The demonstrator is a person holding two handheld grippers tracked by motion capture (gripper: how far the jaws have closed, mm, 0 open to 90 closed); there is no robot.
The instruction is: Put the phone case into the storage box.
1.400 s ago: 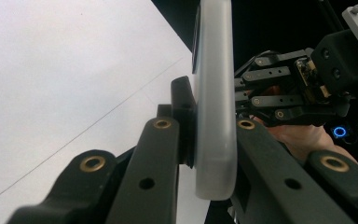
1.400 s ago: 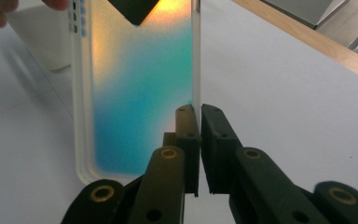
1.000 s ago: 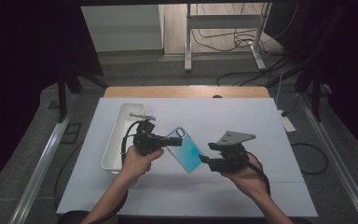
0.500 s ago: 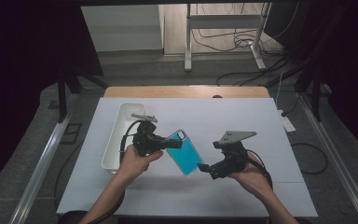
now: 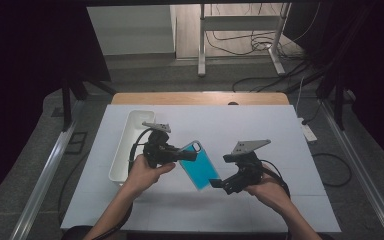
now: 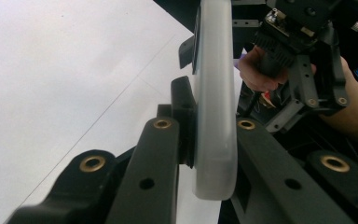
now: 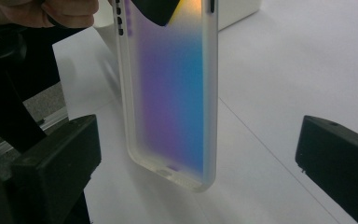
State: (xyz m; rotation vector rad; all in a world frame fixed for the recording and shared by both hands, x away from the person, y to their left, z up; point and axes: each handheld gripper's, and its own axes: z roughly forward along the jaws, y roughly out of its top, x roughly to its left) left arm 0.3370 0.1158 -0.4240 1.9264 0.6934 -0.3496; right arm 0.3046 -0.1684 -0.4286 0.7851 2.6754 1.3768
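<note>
two grippers meet over the table's middle: left gripper [image 5: 192, 156] pinches the phone case [image 5: 198, 165] (blue, held off the table), right gripper [image 5: 214, 183] has just spread, case end between its jaws untouched.

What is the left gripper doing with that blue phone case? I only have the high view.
Observer: The left gripper is shut on the phone case, pinching its flat faces near one end.
Operator: Does the right gripper have it too?
Observer: No. The right gripper has just been opening; its jaws stand wide apart on either side of the case's other end, touching nothing.
Operator: Is the case plain blue?
Observer: No. Up close in the right gripper view it is frosted, fading from purple to blue.
</note>
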